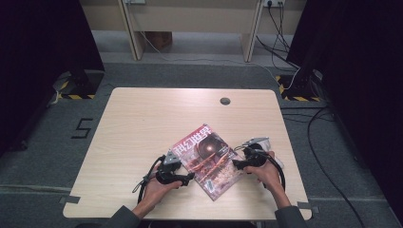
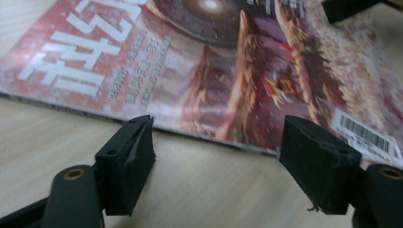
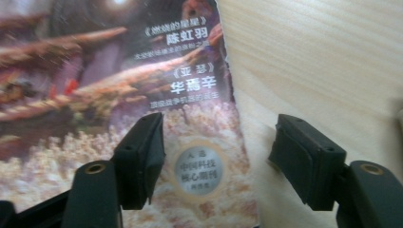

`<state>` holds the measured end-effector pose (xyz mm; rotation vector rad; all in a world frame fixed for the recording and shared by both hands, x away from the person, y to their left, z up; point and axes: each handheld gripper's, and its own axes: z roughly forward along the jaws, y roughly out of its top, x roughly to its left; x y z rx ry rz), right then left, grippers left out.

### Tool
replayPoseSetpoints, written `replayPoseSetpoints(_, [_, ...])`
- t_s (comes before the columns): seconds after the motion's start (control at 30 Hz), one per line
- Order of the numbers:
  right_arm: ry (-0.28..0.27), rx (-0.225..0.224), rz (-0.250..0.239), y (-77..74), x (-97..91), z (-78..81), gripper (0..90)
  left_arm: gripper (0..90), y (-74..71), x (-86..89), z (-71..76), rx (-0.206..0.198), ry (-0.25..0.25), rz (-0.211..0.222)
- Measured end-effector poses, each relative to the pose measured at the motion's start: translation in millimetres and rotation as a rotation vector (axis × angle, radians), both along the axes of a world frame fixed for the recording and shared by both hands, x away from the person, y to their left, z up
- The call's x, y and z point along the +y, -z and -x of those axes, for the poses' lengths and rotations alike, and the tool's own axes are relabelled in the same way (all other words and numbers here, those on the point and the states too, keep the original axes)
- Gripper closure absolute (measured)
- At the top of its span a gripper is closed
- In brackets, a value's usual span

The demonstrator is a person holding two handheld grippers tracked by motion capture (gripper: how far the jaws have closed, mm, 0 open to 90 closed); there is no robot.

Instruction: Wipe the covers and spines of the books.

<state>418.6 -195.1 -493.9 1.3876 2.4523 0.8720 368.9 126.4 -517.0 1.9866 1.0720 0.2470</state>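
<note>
Pale wooden table point(image 1: 142, 123) sitting on grey carpet, dark curtains on both sides, that's the whole setup. Lying flat near the front middle of it is a closed magazine point(image 1: 207, 160) with a reddish cover, turned at an angle so one corner points toward the person. Left gripper point(image 1: 189, 176) sits right at the magazine's left edge, jaws spread wide with nothing between them; in the left gripper view the spine point(image 2: 199, 135) runs just beyond the tips. Right gripper point(image 1: 236, 165) is at the opposite edge, jaws also apart and not pinching anything, one over the cover point(image 3: 119, 95), the other over bare wood. Small round grommet point(image 1: 225, 100) near the far edge.
</note>
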Motion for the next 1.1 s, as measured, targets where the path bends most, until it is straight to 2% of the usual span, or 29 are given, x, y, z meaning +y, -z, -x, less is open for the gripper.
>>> replayPoseSetpoints(0.07, [-0.018, -0.007, -0.019, 1.1, -0.7, 6.0, 38.1, 27.7, -0.6, -0.5, -4.7, 0.01, -0.011, 0.007])
replayPoseSetpoints(0.1, [-0.034, -0.015, -0.023, 1.7, 1.1, 9.5, 35.3, 27.9, -1.2, -0.8, -7.0, 0.009, -0.017, 0.0])
replayPoseSetpoints(0.17, [-0.034, -0.038, 0.003, 2.6, 7.7, 17.8, 34.7, 32.3, -1.4, -0.7, -12.3, -0.031, -0.018, -0.064])
replayPoseSetpoints(0.27, [-0.043, -0.044, -0.007, 3.9, 16.7, 25.4, 34.4, 36.6, -1.2, 5.0, -26.9, -0.032, -0.046, -0.059])
replayPoseSetpoints(0.37, [-0.062, -0.053, -0.007, 4.7, 25.8, 29.1, 33.4, 38.4, -1.8, 7.3, -40.9, -0.044, -0.066, -0.078])
replayPoseSetpoints(0.47, [-0.049, -0.057, -0.006, 5.3, 33.4, 32.8, 32.7, 39.3, -4.4, 3.6, -50.0, -0.08, -0.056, -0.131])
replayPoseSetpoints(0.57, [-0.035, -0.067, -0.006, 6.1, 37.9, 34.6, 32.3, 40.6, -7.0, -1.3, -57.4, -0.1, -0.047, -0.175])
replayPoseSetpoints(0.63, [-0.018, -0.071, -0.002, 6.0, 40.9, 36.0, 32.3, 47.7, -7.0, -5.8, -60.7, -0.111, -0.041, -0.173])
replayPoseSetpoints(0.7, [-0.002, -0.067, 0.003, 5.4, 43.7, 37.3, 32.3, 49.9, -7.8, -9.3, -64.1, -0.112, -0.036, -0.179])
replayPoseSetpoints(0.73, [0.002, -0.068, 0.008, 5.3, 44.6, 37.8, 32.2, 49.7, -8.2, -8.8, -65.9, -0.105, -0.032, -0.184])
replayPoseSetpoints(0.8, [0.008, -0.056, 0.003, 5.4, 47.2, 40.2, 29.9, 49.6, -6.6, -6.7, -68.9, -0.106, -0.036, -0.16])
replayPoseSetpoints(0.97, [0.002, -0.068, 0.03, 4.8, 55.3, 48.5, 28.2, 48.1, -7.1, -8.1, -67.5, -0.114, -0.063, -0.181])
replayPoseSetpoints(1.1, [0.001, -0.055, 0.014, 5.6, 56.3, 53.1, 26.6, 42.8, -6.6, -5.0, -70.0, -0.103, -0.074, -0.174])
